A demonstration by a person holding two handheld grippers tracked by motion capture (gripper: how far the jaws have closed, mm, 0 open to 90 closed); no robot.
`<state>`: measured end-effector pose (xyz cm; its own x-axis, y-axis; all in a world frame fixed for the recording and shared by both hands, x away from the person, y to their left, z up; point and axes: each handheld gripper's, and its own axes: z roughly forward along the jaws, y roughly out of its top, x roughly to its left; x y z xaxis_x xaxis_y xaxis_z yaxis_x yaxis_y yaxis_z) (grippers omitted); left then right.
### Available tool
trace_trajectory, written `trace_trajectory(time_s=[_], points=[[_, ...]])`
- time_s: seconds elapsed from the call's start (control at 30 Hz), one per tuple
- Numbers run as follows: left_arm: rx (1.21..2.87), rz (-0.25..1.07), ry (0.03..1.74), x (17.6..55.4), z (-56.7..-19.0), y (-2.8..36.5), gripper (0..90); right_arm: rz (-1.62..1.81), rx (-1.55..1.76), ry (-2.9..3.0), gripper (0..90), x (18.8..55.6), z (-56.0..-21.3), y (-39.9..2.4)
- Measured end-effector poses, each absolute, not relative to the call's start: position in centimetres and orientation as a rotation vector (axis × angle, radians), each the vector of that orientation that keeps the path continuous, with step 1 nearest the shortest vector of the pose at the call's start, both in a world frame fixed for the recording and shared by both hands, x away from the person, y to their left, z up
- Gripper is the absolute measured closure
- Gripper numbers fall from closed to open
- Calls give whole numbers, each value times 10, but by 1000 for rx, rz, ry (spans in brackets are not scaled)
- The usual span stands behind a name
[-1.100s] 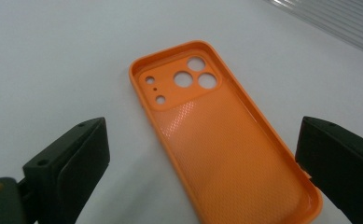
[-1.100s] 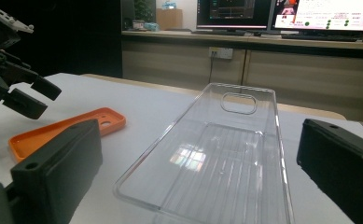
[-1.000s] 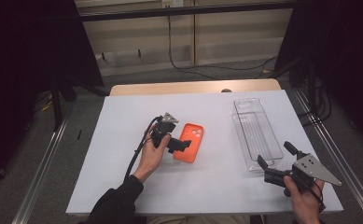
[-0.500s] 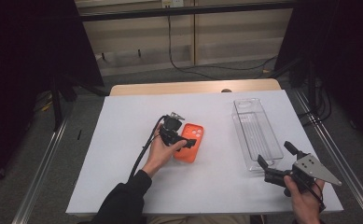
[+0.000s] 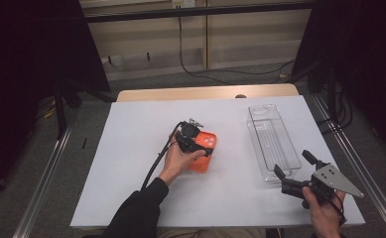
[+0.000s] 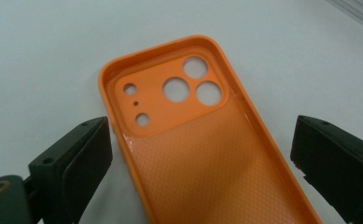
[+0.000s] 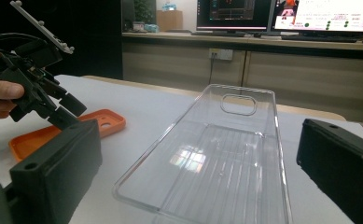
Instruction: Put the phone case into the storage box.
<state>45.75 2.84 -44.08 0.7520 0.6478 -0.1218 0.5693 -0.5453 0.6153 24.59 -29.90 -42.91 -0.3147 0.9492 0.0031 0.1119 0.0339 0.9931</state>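
Left gripper [image 5: 196, 141] hangs over the orange phone case [image 5: 203, 151], which lies hollow side up near the middle of the white table [image 5: 131, 148]; in the left gripper view its jaws stand wide apart on either side of the case's long edges, not touching them. Right gripper [image 5: 295, 174], jaws also apart and holding nothing, waits at the near end of the clear tray [image 5: 272, 141]. Risk, as judged: the case wall is thin and low, so closing too high could skid off the rim or push the case sideways across the table.

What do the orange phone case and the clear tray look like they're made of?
Orange phone case: probably soft silicone or rubbery plastic; matte, with a fine dotted texture inside and a slight sheen.
Clear tray: likely hard clear plastic; see-through, glossy, with reflections and moulded ribs on its floor.
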Motion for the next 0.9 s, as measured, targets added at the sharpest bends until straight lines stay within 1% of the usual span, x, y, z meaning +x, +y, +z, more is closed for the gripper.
trace_trajectory(time_s=[0.1,0.27,0.5,0.63,0.87,0.9], points=[[2290,143,908,458,-442,27,43,1373,1113,1541,0,246,-429,-299],[2312,166,934,459,-445,25,41,1373,1115,1543,0,246,-429,-299],[2319,144,957,459,-447,23,30,1370,1116,1543,0,246,-429,-299],[2359,187,952,457,-449,19,20,1373,1113,1542,0,246,-429,-299],[2351,205,976,456,-450,16,19,1369,1103,1545,0,246,-429,-299],[2358,227,979,454,-451,14,16,1370,1103,1545,0,246,-429,-299]])
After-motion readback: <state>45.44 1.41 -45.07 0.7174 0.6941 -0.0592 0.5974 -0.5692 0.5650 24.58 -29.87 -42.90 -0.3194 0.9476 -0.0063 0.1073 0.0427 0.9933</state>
